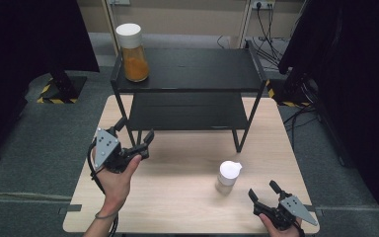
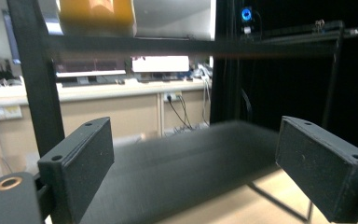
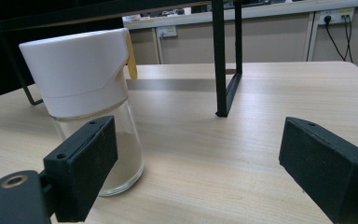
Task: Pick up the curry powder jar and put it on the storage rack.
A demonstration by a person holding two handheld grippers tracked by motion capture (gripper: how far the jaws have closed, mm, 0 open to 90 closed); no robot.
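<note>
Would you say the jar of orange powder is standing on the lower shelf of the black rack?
No, the jar of orange powder stands on the top shelf of the black rack, at its left end.

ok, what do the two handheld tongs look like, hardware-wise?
Both match: left tongs and right tongs are black, each with two blocky matte jaws with small screw holes, a grey three-cornered plate with dark dots on top, and a black trailing cable. A thin band circles the left wrist.
</note>
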